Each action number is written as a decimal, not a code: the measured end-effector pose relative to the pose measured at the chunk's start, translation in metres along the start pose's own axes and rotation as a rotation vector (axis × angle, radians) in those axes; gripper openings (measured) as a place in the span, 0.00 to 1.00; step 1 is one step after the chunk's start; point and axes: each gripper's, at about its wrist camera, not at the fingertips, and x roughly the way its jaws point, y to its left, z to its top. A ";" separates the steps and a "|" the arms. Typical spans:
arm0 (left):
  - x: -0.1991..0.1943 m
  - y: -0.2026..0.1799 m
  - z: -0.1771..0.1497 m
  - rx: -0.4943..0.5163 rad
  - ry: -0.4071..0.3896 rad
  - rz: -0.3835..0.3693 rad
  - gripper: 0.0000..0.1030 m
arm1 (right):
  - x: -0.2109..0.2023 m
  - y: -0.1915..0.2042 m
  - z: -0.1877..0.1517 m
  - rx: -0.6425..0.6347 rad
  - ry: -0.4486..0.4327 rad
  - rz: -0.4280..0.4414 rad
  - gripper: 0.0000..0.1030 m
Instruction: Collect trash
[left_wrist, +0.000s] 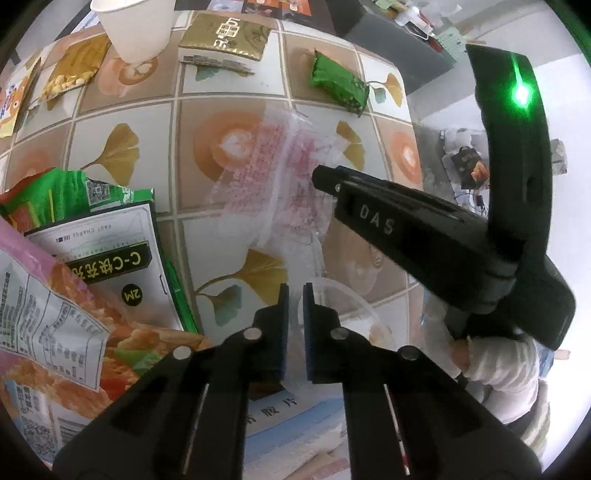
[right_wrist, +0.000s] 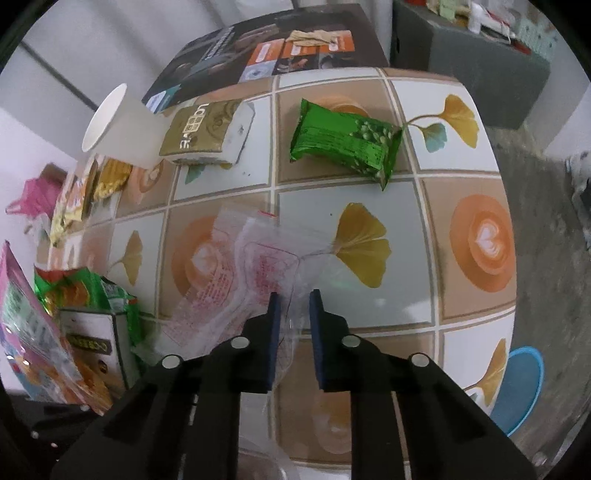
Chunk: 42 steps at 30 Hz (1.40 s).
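A clear plastic wrapper with red print (left_wrist: 280, 177) (right_wrist: 251, 273) lies in the middle of the tiled table (right_wrist: 476, 155). My right gripper (right_wrist: 294, 299) is open, its fingers either side of the wrapper's near edge; it shows in the left wrist view (left_wrist: 321, 181) over the wrapper. My left gripper (left_wrist: 295, 291) is nearly closed on the thin clear rim of a plastic bag (left_wrist: 343, 295) holding snack packets and a white cable box (left_wrist: 110, 251). A green snack packet (left_wrist: 338, 81) (right_wrist: 343, 142) lies at the far side.
A white paper cup (left_wrist: 136, 26) (right_wrist: 122, 125), a gold-and-white box (left_wrist: 225, 40) (right_wrist: 207, 133) and yellow snack packets (left_wrist: 70, 74) lie at the far left. A dark printed carton (right_wrist: 273, 48) stands behind the table. A blue basin (right_wrist: 524, 387) sits on the floor at right.
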 end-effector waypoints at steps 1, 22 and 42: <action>-0.001 -0.001 -0.001 0.010 -0.009 0.005 0.05 | -0.002 0.000 0.000 -0.006 -0.012 0.005 0.10; -0.082 -0.020 -0.034 0.069 -0.190 -0.002 0.05 | -0.107 0.007 -0.008 -0.039 -0.325 -0.007 0.06; -0.101 -0.129 -0.100 0.180 -0.283 -0.051 0.05 | -0.239 -0.125 -0.125 0.092 -0.521 -0.059 0.06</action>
